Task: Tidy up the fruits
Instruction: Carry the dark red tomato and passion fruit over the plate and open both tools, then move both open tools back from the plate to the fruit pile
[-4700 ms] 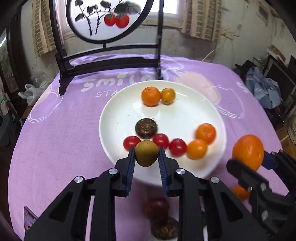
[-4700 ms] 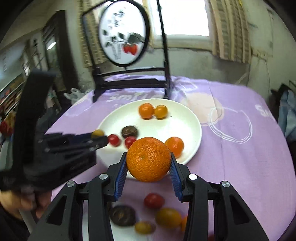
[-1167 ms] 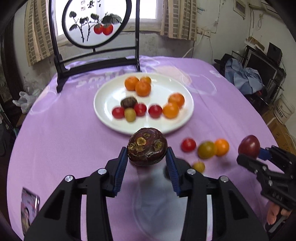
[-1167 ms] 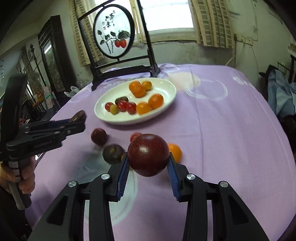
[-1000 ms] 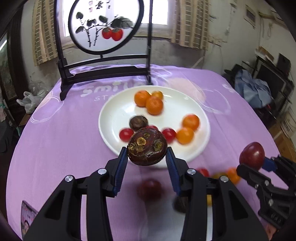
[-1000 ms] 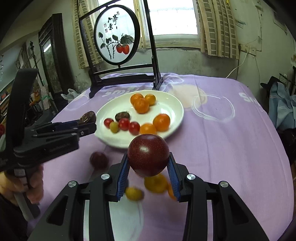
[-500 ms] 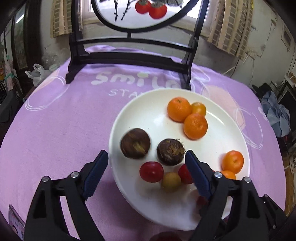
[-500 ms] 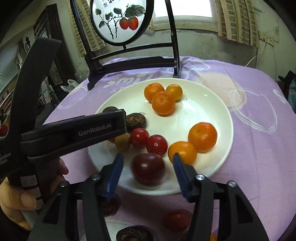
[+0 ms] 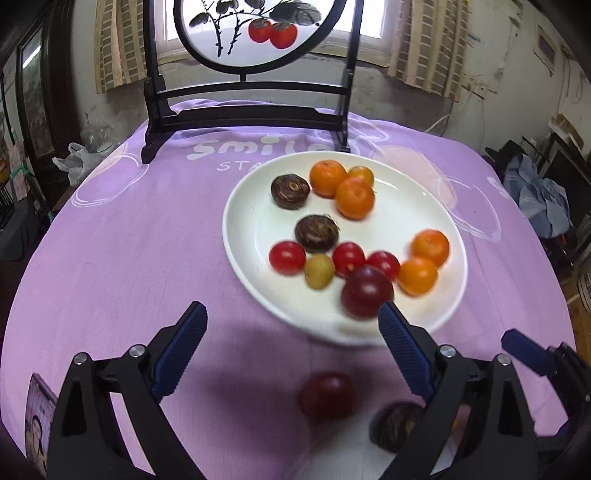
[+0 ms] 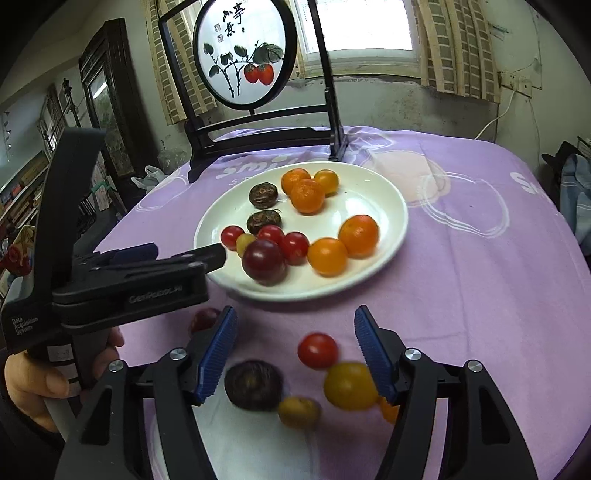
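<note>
A white plate (image 9: 454,295) holds several oranges, cherry tomatoes and two brown, rough fruits (image 9: 290,192). A dark plum (image 9: 365,291) lies near its front rim, also seen as the plum (image 10: 264,262) in the right wrist view. My left gripper (image 9: 290,321) hangs before the plate, jaws opening wide, nothing between them. My right gripper (image 10: 295,325) is opening too. It hovers over loose fruit on the purple cloth: a cherry tomato (image 10: 317,350), a brown fruit (image 10: 253,384) and a yellow tomato (image 10: 349,386). Its pads touch none of them.
A black stand with a round painted panel (image 9: 255,33) rises behind the plate. A dark red fruit (image 9: 325,395) lies on the cloth below my left gripper. A hand (image 10: 26,384) holds the left gripper (image 10: 184,253). A picture card (image 9: 37,406) sits at the cloth's left edge.
The left gripper let the brown fruit go onto the plate and the right let the plum go. Both have since drawn back from the plate with their jaws wider apart.
</note>
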### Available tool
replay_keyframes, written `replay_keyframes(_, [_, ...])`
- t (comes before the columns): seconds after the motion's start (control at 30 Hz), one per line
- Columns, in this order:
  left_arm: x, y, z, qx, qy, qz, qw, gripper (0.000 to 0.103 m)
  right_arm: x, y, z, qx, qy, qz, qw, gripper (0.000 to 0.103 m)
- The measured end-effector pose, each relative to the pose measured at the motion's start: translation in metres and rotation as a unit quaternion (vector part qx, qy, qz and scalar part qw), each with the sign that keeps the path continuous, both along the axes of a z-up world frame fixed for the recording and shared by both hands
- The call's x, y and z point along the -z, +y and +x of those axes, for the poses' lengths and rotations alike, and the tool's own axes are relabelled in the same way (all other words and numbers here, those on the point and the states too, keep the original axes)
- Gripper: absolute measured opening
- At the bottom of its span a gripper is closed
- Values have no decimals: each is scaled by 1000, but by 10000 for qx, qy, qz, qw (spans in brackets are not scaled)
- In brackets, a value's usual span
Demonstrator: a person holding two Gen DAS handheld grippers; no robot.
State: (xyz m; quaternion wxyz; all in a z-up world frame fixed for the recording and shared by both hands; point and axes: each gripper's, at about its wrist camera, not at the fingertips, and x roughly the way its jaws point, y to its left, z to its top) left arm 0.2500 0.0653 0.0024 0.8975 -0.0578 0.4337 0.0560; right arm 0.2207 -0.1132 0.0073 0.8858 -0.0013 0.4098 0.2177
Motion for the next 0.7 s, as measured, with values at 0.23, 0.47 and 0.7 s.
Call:
replay_keyframes(0.23, [-2,-15,-46,195,-52,-108,9997,94,1,-37,-34,319,-62,-31,9995,69])
replay_keyframes(0.47, [9,-21,-73,289,-1,-143,9995,95,18,-71,-57,737,116,-99,9972,74])
replay_keyframes(0.7, [24,-14,-81,296,62,-180,9994,96,36,-76,-68,821,179,-560,9949,74])
